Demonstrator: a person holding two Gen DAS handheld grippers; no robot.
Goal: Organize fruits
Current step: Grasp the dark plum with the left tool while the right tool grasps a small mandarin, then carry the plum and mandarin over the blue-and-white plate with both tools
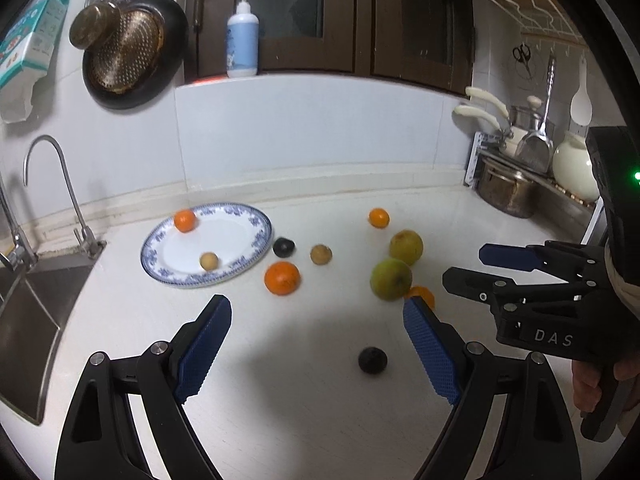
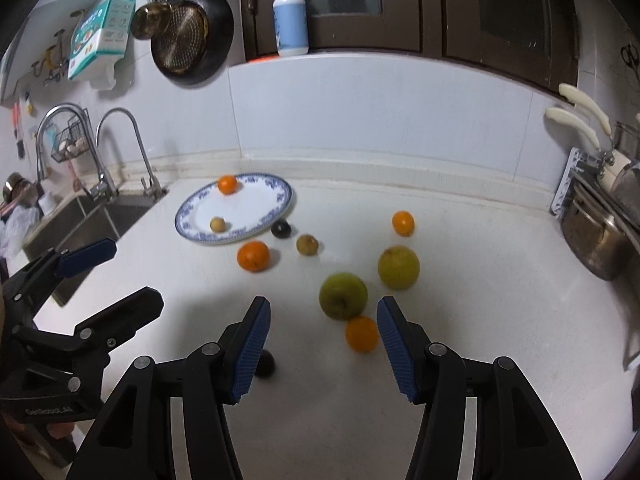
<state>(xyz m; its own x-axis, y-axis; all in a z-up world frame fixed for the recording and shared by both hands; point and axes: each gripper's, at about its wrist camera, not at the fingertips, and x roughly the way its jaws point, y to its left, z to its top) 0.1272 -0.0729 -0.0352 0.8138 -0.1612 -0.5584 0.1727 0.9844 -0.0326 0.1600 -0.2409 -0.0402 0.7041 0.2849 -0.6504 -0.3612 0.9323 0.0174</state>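
A blue-rimmed white plate holds a small orange and a tan fruit. Loose on the white counter lie a bigger orange, two dark fruits, a brownish fruit, a far orange and two yellow-green fruits. My left gripper is open wide above the near dark fruit, not touching it. My right gripper is open; a small orange lies between its fingers, close to the right pad, unpressed.
A steel sink with a tap sits at the left counter edge. Pots and utensils crowd the back right. A pan hangs on the wall and a pump bottle stands on the ledge.
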